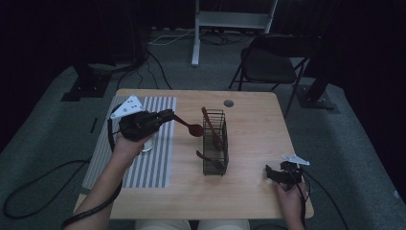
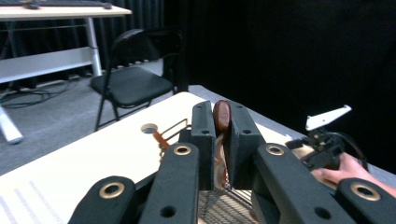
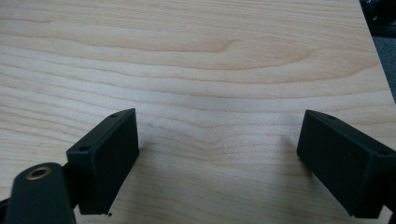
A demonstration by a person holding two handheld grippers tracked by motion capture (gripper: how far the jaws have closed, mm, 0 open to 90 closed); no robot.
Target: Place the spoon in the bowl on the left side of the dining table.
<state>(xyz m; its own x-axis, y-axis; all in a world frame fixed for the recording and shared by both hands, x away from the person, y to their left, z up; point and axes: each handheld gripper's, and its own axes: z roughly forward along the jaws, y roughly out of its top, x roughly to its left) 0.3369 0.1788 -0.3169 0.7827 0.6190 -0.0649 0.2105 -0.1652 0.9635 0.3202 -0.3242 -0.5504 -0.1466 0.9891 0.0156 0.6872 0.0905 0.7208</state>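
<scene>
From the high view, the left gripper [image 1: 165, 116] is held above the tabletop [image 1: 253, 191], its fingers clamped on the handle of a reddish-brown wooden spoon [image 1: 190, 128] whose oval bowl hangs just left of a black wire basket [image 1: 215, 166]. The basket stands near the middle of the tabletop and holds at least two more brown wooden utensils, one leaning upright against its far end, one lying low inside. A grey-and-white striped mat [image 1: 158, 167] covers the left part of the tabletop, with a round glassy object partly hidden under the left hand. The left gripper view looks along the fingers [image 2: 203, 135] instead: the spoon [image 2: 222, 115] shows as a smooth, rounded dark-brown tip pinched between the two black pads, with the basket's wire grid below and a black folding chair [image 2: 130, 84] beyond. The right gripper [image 1: 275, 173] rests near the tabletop's right front corner; its own view shows its fingers [image 3: 109, 158] spread wide over bare pale wood grain, gripping nothing.
</scene>
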